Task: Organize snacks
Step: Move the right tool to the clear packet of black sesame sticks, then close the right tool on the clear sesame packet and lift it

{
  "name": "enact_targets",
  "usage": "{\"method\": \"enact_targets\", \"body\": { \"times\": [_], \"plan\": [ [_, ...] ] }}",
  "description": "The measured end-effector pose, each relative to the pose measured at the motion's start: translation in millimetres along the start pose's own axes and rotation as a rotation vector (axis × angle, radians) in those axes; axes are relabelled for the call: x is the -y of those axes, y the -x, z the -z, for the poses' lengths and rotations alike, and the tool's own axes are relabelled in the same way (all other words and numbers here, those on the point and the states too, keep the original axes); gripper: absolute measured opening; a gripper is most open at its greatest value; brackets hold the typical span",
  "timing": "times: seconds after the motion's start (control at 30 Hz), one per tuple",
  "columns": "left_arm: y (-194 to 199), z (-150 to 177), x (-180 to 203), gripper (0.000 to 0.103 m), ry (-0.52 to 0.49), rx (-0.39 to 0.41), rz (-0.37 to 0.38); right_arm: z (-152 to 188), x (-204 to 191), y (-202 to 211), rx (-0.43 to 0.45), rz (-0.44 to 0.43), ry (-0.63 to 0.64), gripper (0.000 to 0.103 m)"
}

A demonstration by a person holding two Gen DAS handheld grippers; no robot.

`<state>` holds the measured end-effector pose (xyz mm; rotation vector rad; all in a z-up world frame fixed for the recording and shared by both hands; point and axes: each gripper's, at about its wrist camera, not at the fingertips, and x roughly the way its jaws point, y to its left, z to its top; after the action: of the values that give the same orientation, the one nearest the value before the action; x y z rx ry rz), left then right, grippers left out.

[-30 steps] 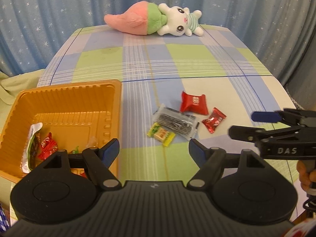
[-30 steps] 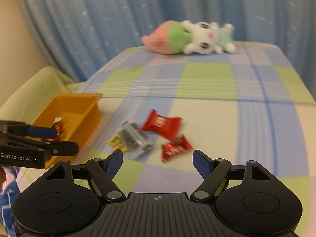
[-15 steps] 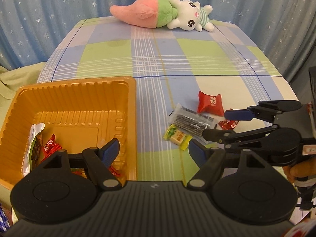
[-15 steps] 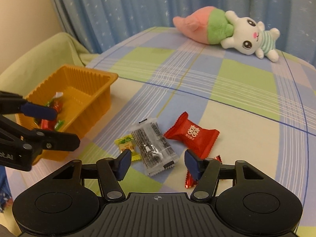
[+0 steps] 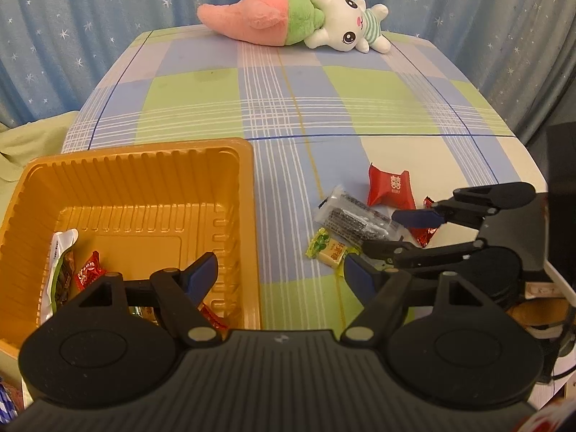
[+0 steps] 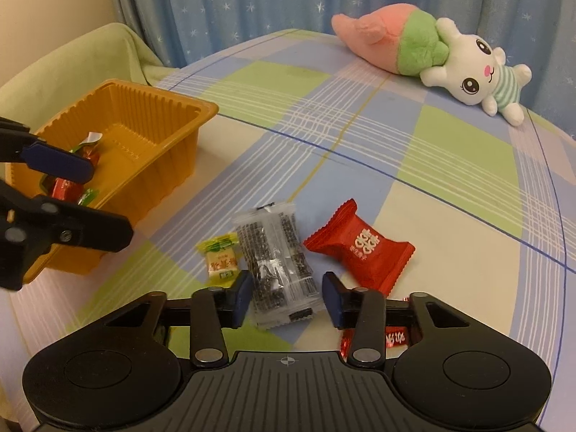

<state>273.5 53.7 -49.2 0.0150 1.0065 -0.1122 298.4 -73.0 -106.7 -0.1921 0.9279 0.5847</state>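
Right fingers [image 6: 244, 289] parted around clear sesame packet [image 6: 275, 262], nothing gripped, small red candy [image 6: 394, 338] half hidden behind them

The tray [image 5: 248, 216] is orange, and the cloth on the desk [image 5: 360, 108] has blue, green and cream squares with thin white lines. One snack pack [image 6: 360, 248] is red, one [image 6: 219, 259] is yellow and green, and one [image 6: 277, 262] is see-through with black bits. The soft bunny [image 6: 432, 50] is white, pink and green, and the curtain [image 6: 252, 0] is blue with little white stars.

A plush rabbit [image 5: 324, 23] lies on the checked tablecloth [image 5: 288, 108] before starred curtains [image 5: 90, 18].
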Motion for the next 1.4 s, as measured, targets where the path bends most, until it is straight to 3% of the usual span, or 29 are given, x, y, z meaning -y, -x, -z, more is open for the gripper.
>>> {"method": "enact_targets", "body": {
  "times": [0.03,0.1,0.17,0.43,0.57,1.17,1.23,1.4],
  "plan": [
    [0,0,0,0.075,0.001,0.000,0.002,1,-1,3,0.002,0.000,-0.006,0.037],
    [0,1,1,0.075,0.000,0.000,0.007,5,-1,10,-0.004,-0.003,-0.028,0.020],
    [0,2,2,0.075,-0.003,0.000,0.013,11,-1,16,-0.021,-0.009,-0.061,0.019],
    [1,5,6,0.075,-0.014,-0.003,0.025,25,7,39,-0.015,-0.020,-0.216,0.022],
    [1,3,4,0.075,-0.005,0.004,0.020,15,7,38,0.020,-0.007,-0.246,0.049],
    [-2,-9,-13,0.075,0.033,0.024,-0.020,-5,1,-12,0.001,0.059,-0.251,0.049],
    [-2,-9,-12,0.075,0.031,0.024,-0.020,-5,-1,-13,0.003,0.063,-0.226,0.041],
    [0,-9,-6,0.075,0.019,0.027,-0.015,-4,-2,-3,0.037,0.048,-0.215,0.037]
  ]
}}
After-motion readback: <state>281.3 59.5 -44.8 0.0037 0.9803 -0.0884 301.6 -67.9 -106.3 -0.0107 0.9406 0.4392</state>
